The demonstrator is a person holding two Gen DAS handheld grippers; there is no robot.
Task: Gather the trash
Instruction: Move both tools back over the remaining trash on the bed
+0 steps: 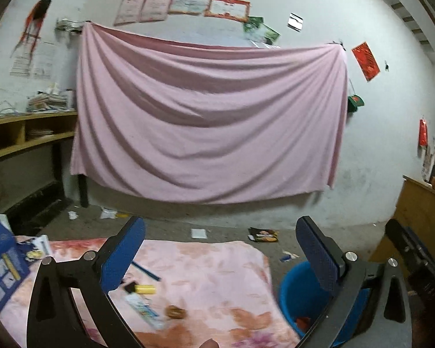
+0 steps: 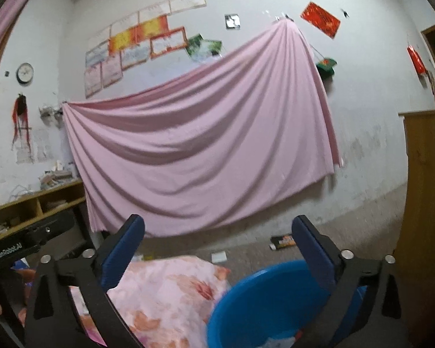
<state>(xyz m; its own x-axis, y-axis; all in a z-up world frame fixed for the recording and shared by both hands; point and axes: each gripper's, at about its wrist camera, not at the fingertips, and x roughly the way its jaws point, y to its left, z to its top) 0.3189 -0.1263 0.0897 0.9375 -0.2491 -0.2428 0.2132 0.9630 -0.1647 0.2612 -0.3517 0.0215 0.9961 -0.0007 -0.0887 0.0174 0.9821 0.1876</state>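
Note:
A blue bucket [image 1: 290, 295] stands at the right edge of a table covered with a pink floral cloth [image 1: 206, 275]; something red lies inside it. On the cloth lie a yellow marker [image 1: 143, 289], a white tube [image 1: 143, 310], a brown round piece [image 1: 175, 311] and a blue pen [image 1: 145, 271]. My left gripper [image 1: 220, 249] is open and empty above the cloth. My right gripper [image 2: 217, 246] is open and empty above the bucket [image 2: 264, 304], which holds some paper scraps.
A blue box [image 1: 0, 264] sits at the table's left. A pink sheet [image 1: 206, 121] hangs on the far wall. Wrappers [image 1: 262, 235] and paper litter the floor. A wooden shelf [image 1: 23, 133] stands left, a wooden cabinet [image 2: 426, 203] right.

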